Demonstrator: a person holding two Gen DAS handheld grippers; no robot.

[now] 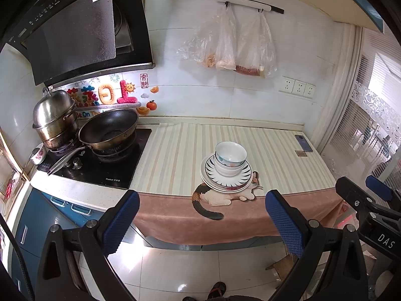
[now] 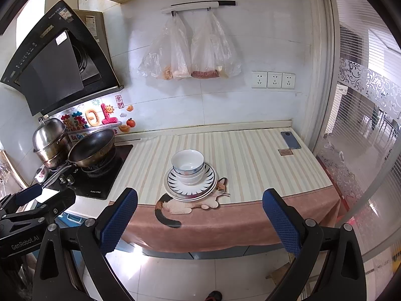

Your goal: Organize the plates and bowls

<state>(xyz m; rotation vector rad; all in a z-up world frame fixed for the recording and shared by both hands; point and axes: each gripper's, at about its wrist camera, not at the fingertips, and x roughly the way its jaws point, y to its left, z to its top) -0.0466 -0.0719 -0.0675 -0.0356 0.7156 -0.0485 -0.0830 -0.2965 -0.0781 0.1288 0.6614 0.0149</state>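
Currently both tongs — left tongs (image 1: 201, 219) and right tongs (image 2: 200, 217) — stand wide apart, holding nothing, off the front edge of the tabletop (image 2: 263, 155). Bowls (image 2: 188, 166) sit nested on stacked plates (image 2: 190, 188) near the front edge of the tabletop, partly over a cat picture (image 2: 188, 204) on the striped mat (image 1: 180, 150).

Home kitchen. Gas stove (image 1: 100, 160) with black wok (image 1: 109, 129) and steel pot (image 1: 54, 118). Big hood (image 1: 75, 30) above. White wall tiles, plug sockets (image 2: 273, 79), food bags (image 2: 190, 50) hanging on hooks.
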